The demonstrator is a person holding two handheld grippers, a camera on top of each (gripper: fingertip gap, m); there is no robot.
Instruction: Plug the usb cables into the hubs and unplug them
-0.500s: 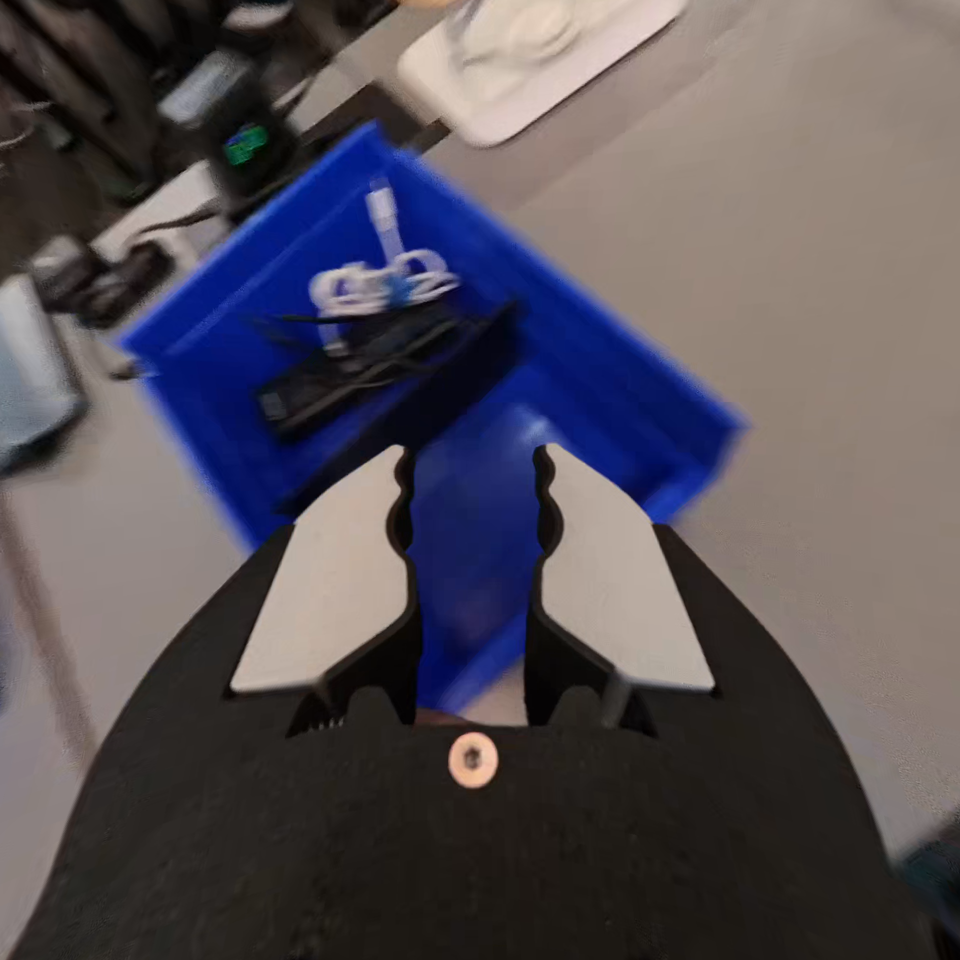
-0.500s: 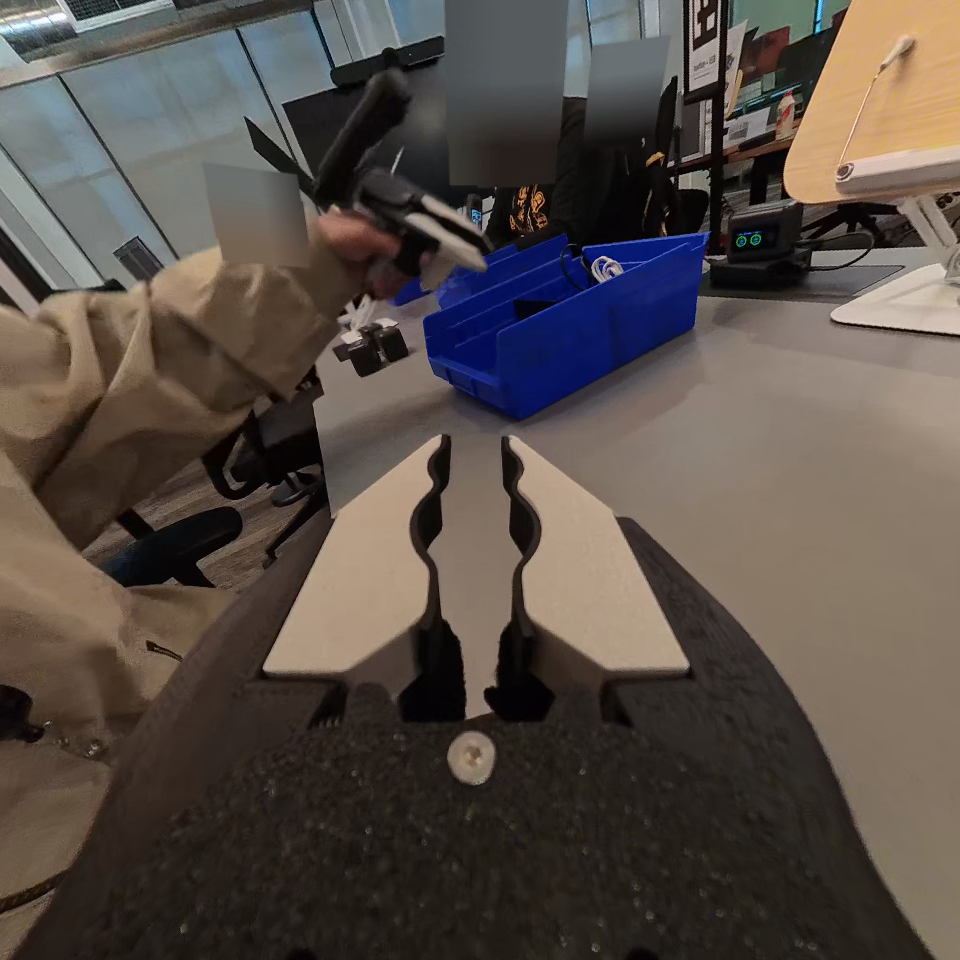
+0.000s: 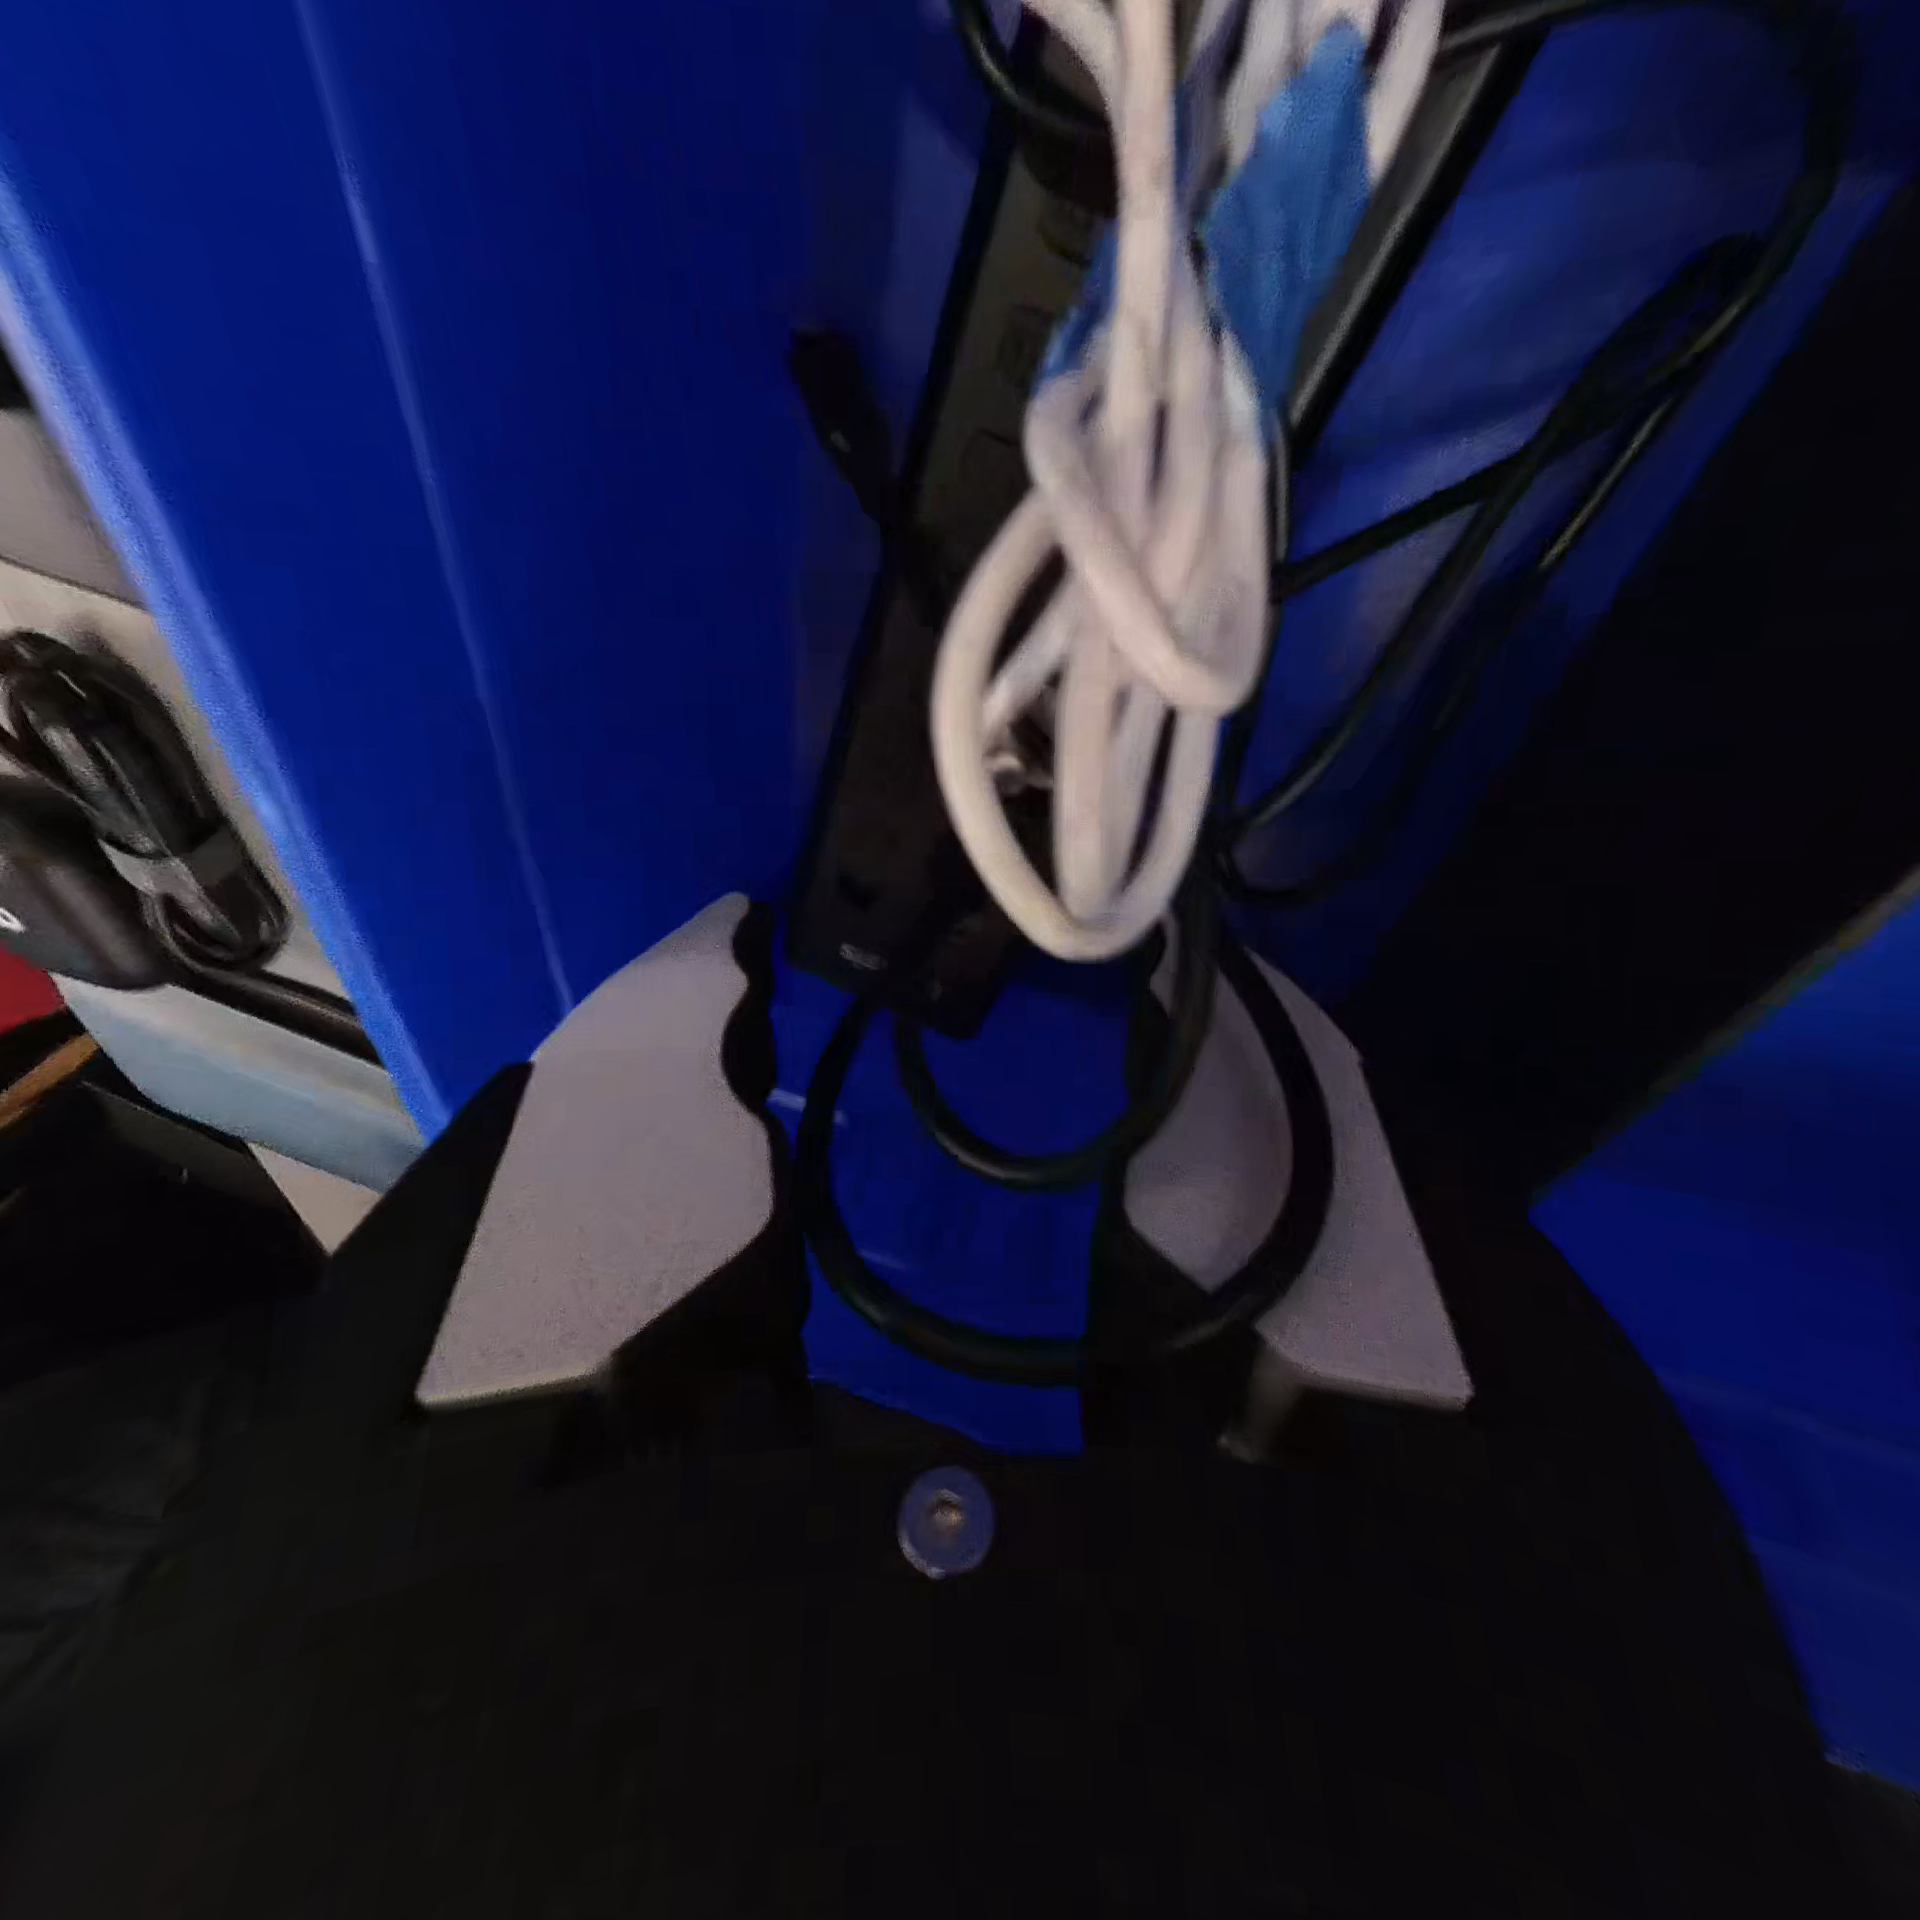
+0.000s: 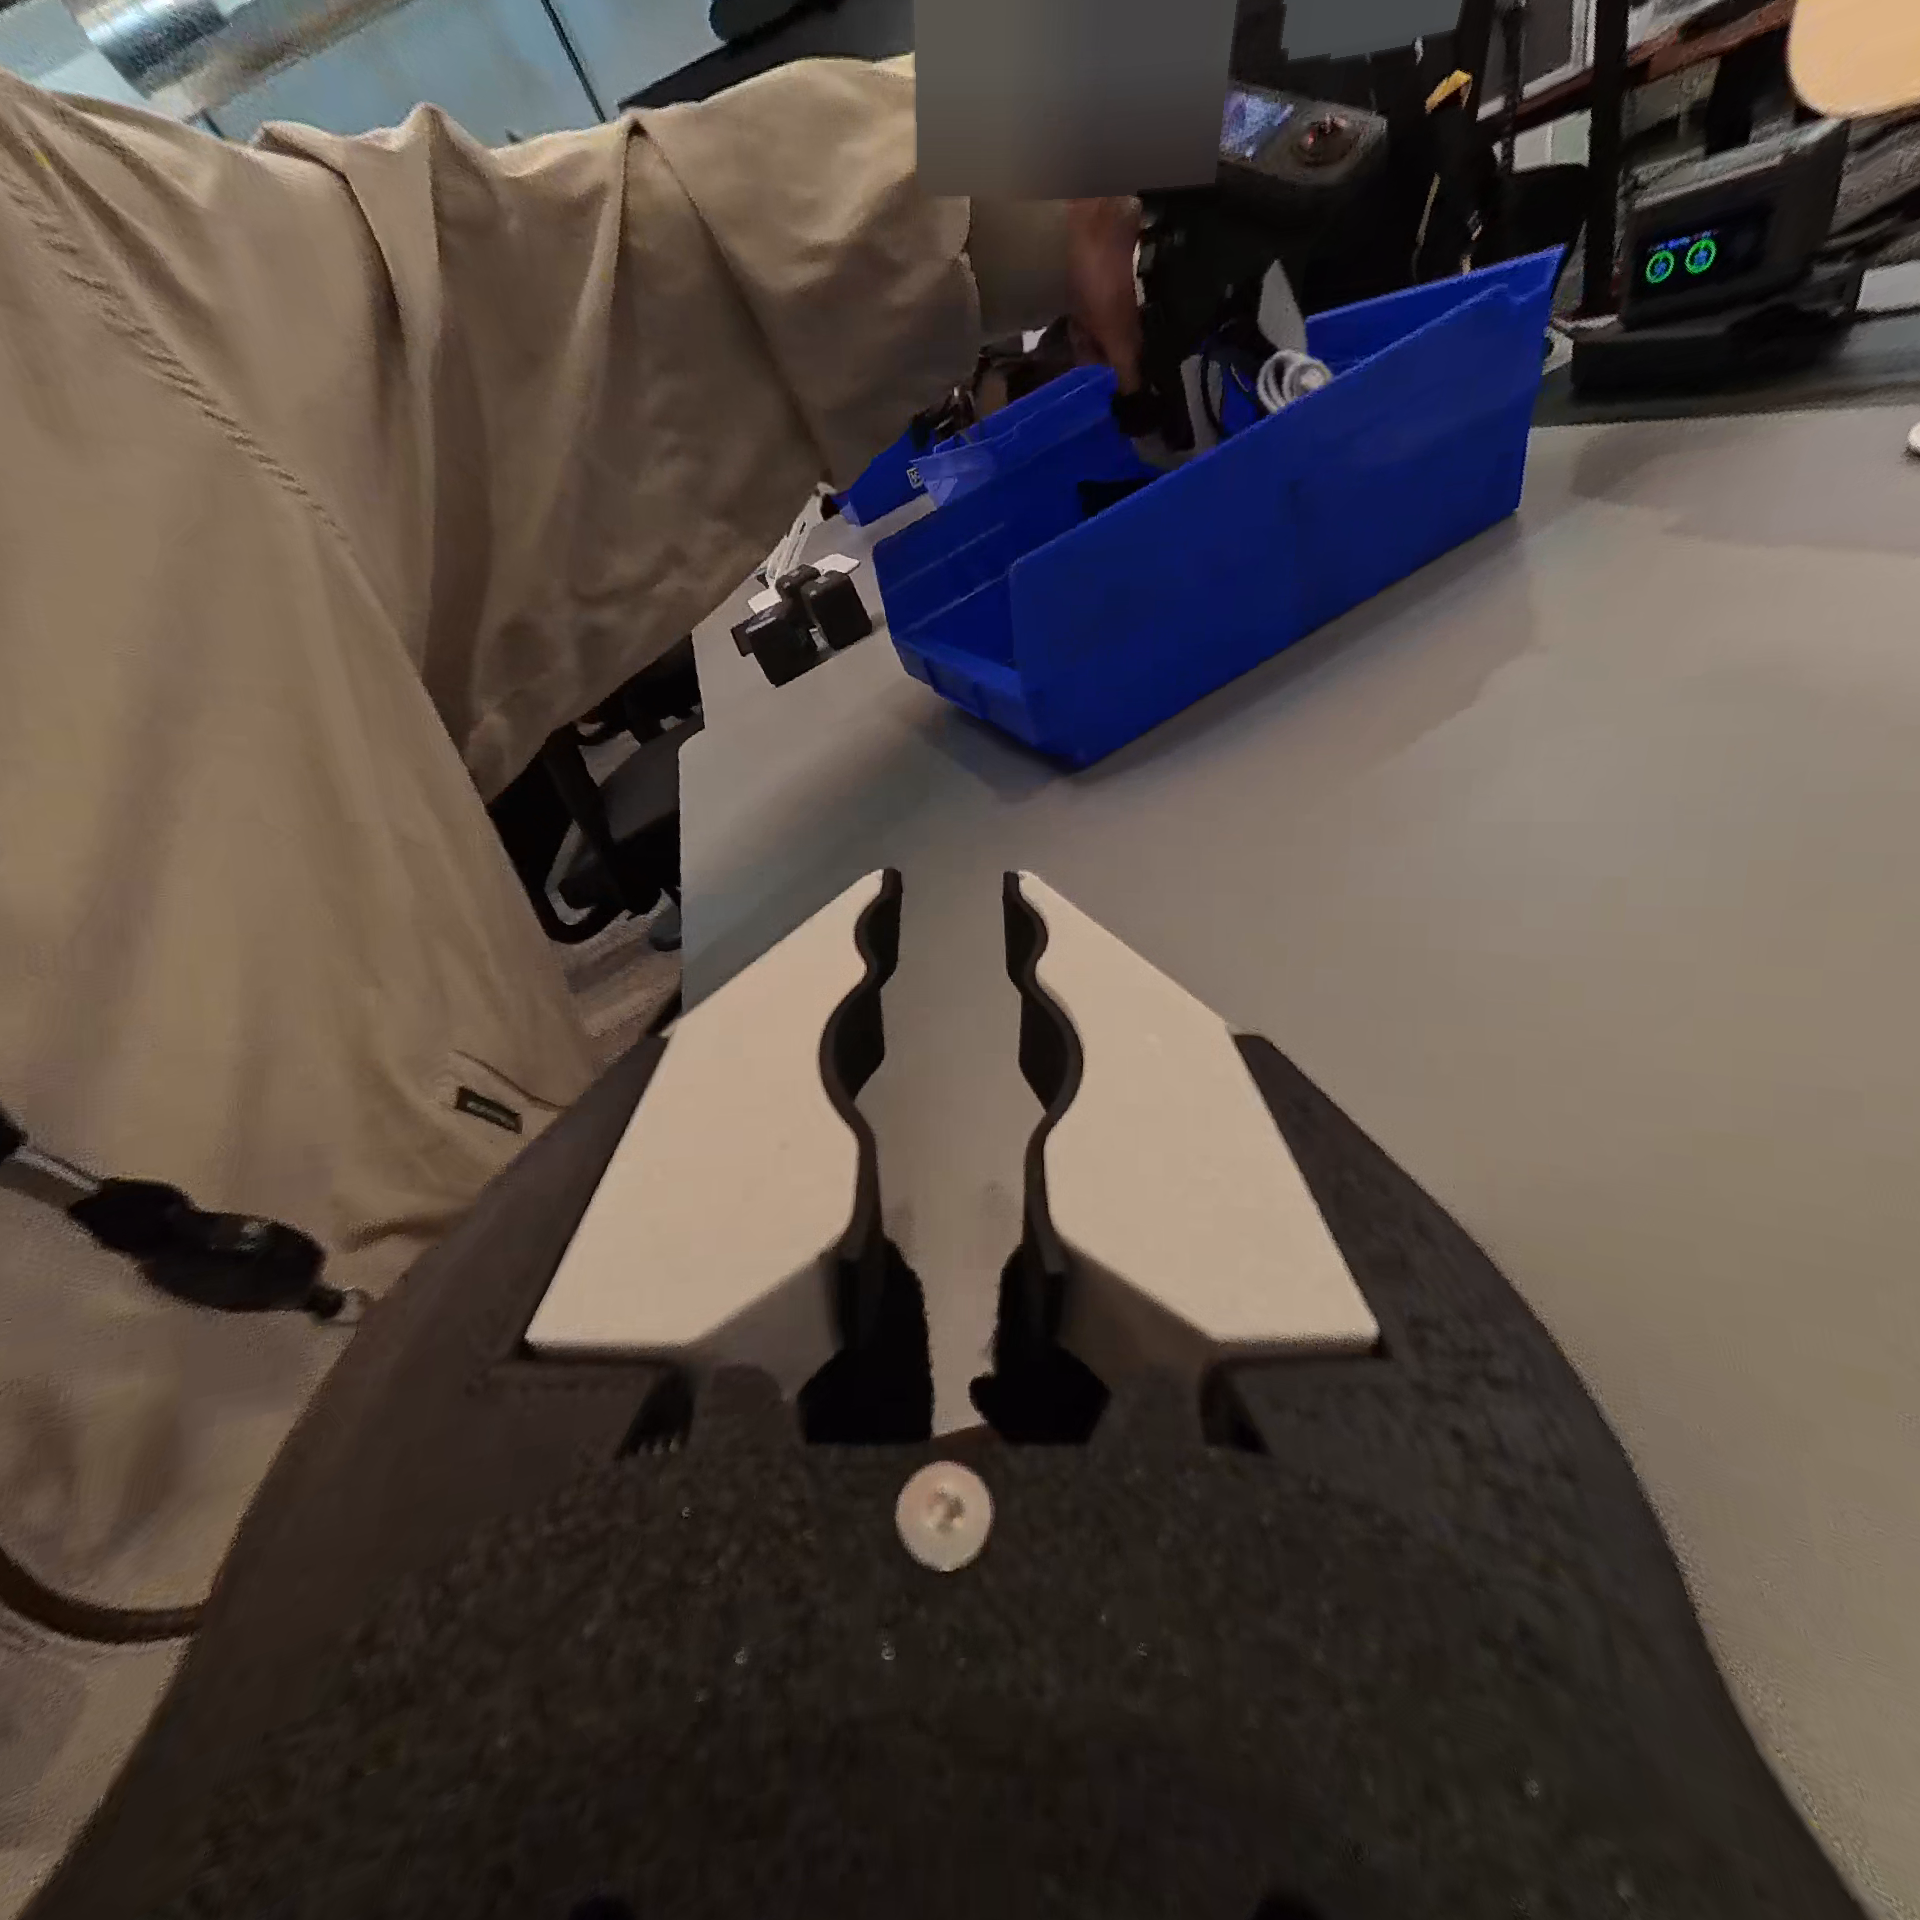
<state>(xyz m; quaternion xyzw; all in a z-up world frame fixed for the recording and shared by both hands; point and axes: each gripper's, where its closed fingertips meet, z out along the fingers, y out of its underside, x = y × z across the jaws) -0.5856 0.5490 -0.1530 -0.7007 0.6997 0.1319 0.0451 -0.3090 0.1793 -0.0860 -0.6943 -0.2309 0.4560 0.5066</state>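
Left wrist view: the left gripper (image 3: 997,935), which half a second earlier hovered above the blue plastic bin (image 3: 520,520), has now dropped inside it, which suggests that the step in hand is the first pick of a hub or cable. Its jaws stand spread and pinch nothing. The long black USB hub (image 3: 914,665) lies just beyond and between the fingertips, a bundled white USB cable (image 3: 1112,665) rests over it, and a loop of thin black cable (image 3: 1039,1340) lies in the gap between the fingers and across the right finger. The picture is blurred, so contact cannot be told. Right wrist view: the right gripper (image 4: 951,883) remains low over the grey tabletop (image 4: 1558,935), its jaws slightly parted and empty, well apart from the blue bin, where the person's beige sleeve (image 4: 468,416) reaches in with the other gripper.
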